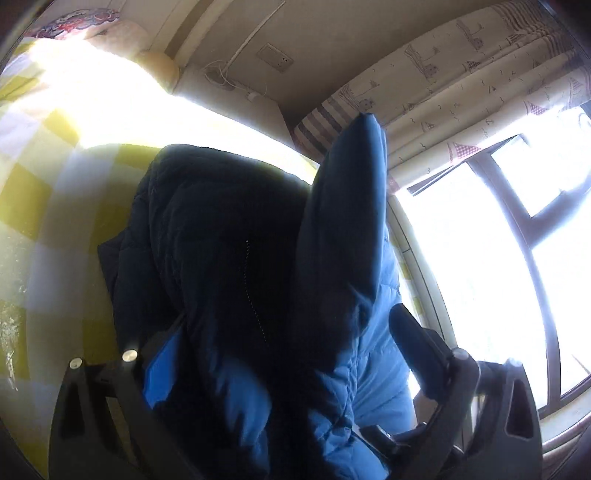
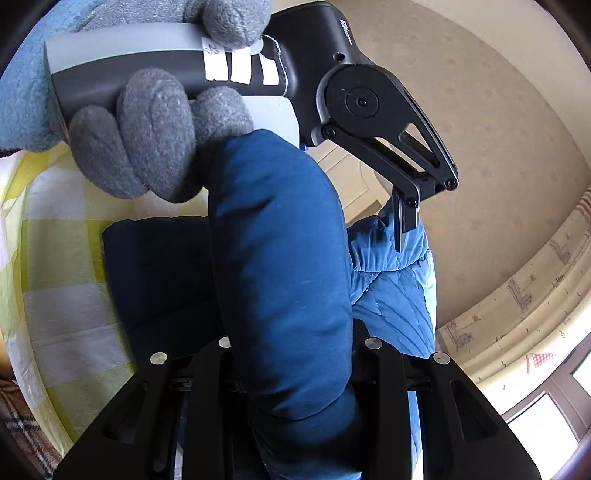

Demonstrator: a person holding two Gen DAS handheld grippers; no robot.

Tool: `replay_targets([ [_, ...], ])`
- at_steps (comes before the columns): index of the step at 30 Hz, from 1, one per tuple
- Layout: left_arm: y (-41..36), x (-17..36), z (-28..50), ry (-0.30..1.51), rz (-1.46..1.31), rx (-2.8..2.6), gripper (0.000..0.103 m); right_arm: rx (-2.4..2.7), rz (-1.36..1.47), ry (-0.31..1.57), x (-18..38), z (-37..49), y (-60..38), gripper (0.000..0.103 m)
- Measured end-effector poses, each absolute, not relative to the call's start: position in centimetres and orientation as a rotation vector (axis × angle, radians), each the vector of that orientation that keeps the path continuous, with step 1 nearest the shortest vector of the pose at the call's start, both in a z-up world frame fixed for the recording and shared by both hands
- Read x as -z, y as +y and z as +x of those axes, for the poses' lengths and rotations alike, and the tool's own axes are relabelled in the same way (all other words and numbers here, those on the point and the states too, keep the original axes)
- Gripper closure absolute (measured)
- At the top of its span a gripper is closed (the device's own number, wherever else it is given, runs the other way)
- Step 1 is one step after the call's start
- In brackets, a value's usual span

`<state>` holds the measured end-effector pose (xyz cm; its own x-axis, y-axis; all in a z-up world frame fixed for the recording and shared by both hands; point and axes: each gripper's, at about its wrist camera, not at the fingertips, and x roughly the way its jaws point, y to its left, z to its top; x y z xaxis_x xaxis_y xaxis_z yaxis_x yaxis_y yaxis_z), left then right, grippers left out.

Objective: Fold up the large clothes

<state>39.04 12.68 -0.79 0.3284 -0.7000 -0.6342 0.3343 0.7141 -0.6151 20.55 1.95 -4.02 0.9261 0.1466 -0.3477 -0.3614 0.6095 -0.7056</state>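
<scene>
Bedroom, yellow-and-white checked bed sheet (image 2: 55,295) under everything, printed curtain (image 1: 461,85) and bright window (image 1: 480,277) off to one side, pillows (image 1: 122,33) at the far end of the bed. Blue padded jacket (image 1: 221,240) bunched on the bed, dark lining side mostly up, lighter quilted shell showing at the near edge, zip line running down the middle. One puffy sleeve or fold (image 2: 280,277) lifted clear of the heap, standing up between both views. Right tongs (image 2: 291,373) narrowed and pinching that thick roll, fabric bulging on both sides of the grip. Left tongs (image 1: 280,350) spread wide, jacket bulk lying between the fingers but not pressed; seen from the right wrist view with one finger hanging just at the quilted edge, carried by a grey-gloved hand (image 2: 147,140). Judged light for its size, soft, springy, no stiffness; likely to puff back out of a fold and slide on its smooth shell. Best grabbed at seams, cuff, hem or collar where layers are thinner; thick padded parts likely to slip from a shallow pinch. Wide spread suits the left side for a deep bite on the quilted hem.
</scene>
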Motion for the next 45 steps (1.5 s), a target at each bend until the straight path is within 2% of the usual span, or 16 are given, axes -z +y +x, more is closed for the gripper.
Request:
replay_targets([
  [3,9.9,-0.1,39.4,1.043,-0.261,0.703,0.003,-0.293,-0.878,0.255,4.7,20.7,2.1,0.070],
  [4,9.1,-0.3,39.4,1.043,-0.190,0.645,0.011,-0.299,-0.881,0.251,4.7,20.6,2.0,0.063],
  [5,8.2,-0.4,39.3,1.035,-0.101,0.583,0.038,-0.293,-0.888,0.239,4.8,20.1,2.1,0.061],
  [6,7.5,-0.6,38.9,1.021,-0.066,0.587,0.049,-0.332,-0.886,0.244,4.6,19.6,2.0,0.047],
  [7,7.4,-0.8,38.7,1.003,-0.064,0.582,0.064,-0.353,-0.874,0.233,4.4,18.6,1.7,0.025],
  [8,7.4,-1.0,38.4,0.987,-0.068,0.574,0.071,-0.350,-0.854,0.207,4.1,17.5,1.1,0.017],
  [10,7.7,-1.1,38.0,0.960,-0.078,0.573,0.075,-0.343,-0.780,0.188,3.5,15.1,-1.3,0.015],
  [12,8.1,-0.9,37.7,0.938,-0.080,0.580,0.076,-0.340,-0.593,0.198,2.6,12.9,-5.7,0.015],
  [15,8.6,-0.8,37.4,0.921,-0.092,0.585,0.077,-0.290,-0.324,0.350,2.8,12.6,-12.2,0.015],
  [20,8.9,-0.8,36.7,0.916,-0.120,0.572,0.077,-0.206,-0.203,0.528,4.5,15.7,-15.7,0.015],
  [24,9.3,-0.7,36.5,0.922,-0.133,0.572,0.077,-0.152,-0.214,0.564,5.3,17.7,-14.3,0.021],
  [28,9.6,-0.5,36.7,0.925,-0.147,0.580,0.077,-0.075,-0.319,0.585,5.8,18.8,-13.1,0.021],
  [34,9.7,-0.8,36.3,0.908,-0.144,0.558,0.079,-0.074,-0.314,0.648,6.6,21.1,-13.7,0.022],
  [41,10.4,-5.7,33.5,0.784,-0.115,0.529,0.089,-0.074,-0.319,0.669,6.8,21.7,-13.7,0.022],
  [45,12.3,-8.6,31.6,0.698,-0.079,0.524,0.091,-0.074,-0.315,0.671,6.9,21.9,-13.9,0.022],
])
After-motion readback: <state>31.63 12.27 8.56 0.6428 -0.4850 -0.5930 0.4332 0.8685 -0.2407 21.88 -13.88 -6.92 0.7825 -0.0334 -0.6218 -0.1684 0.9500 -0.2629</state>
